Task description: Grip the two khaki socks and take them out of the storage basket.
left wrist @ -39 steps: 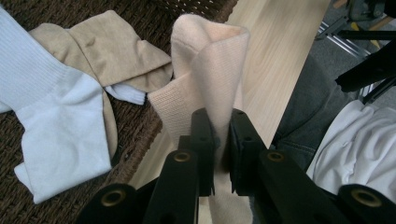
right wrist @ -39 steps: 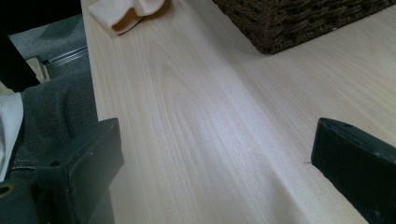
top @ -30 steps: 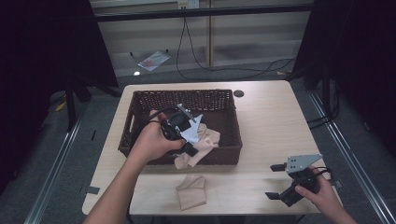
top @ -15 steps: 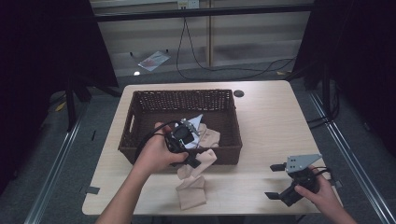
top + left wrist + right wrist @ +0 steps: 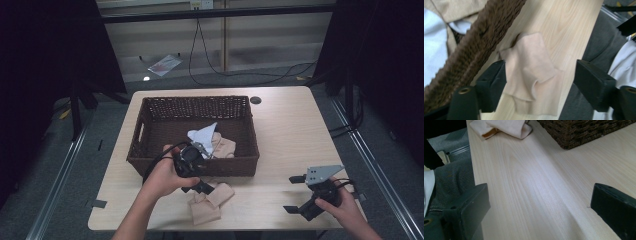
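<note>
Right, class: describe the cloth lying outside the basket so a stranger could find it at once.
Start at the brown woven basket on the wooden table. Just in front of its near wall, below the open left gripper, lies a crumpled beige cloth. Unlike the cloths inside the basket, it rests on bare tabletop.

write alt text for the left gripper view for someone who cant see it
A beige cloth lies crumpled on the pale wooden table, between the open black jaws of the left gripper, which have just been opening. The dark woven basket runs along the cloth's left side, with beige and pale blue fabric inside.
</note>
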`<state>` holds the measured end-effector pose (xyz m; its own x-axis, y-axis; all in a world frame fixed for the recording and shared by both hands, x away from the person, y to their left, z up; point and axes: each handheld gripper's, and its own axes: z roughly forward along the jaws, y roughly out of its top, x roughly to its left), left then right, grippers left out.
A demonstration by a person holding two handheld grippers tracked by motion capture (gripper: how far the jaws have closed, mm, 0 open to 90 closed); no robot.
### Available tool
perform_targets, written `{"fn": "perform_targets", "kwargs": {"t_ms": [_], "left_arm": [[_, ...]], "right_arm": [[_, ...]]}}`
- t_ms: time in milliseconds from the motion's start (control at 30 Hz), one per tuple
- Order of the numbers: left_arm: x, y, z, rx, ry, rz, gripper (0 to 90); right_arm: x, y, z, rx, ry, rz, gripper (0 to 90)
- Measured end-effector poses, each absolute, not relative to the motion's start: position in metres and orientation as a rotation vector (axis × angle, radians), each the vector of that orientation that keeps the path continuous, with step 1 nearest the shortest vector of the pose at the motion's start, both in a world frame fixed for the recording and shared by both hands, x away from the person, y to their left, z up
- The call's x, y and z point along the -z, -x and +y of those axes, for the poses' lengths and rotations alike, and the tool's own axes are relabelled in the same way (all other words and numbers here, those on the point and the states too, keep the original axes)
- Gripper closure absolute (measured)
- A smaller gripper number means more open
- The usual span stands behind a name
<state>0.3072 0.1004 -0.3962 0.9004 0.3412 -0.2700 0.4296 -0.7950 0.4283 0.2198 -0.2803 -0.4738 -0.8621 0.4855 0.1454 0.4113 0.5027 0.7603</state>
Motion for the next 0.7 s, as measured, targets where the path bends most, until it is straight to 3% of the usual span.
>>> {"fn": "perform_targets", "kwargs": {"t_ms": [233, 700], "left_arm": [[0.406, -0.304, 0.106, 0.242, -2.564, 0.541, 15.0], [0.426, -0.301, 0.122, 0.22, -2.514, 0.538, 9.9]], "right_arm": [[0.474, -0.219, -0.281, -1.304, -0.79, 2.646, 2.1], [0.473, -0.219, -0.28, -1.303, -0.787, 2.647, 2.1]]}}
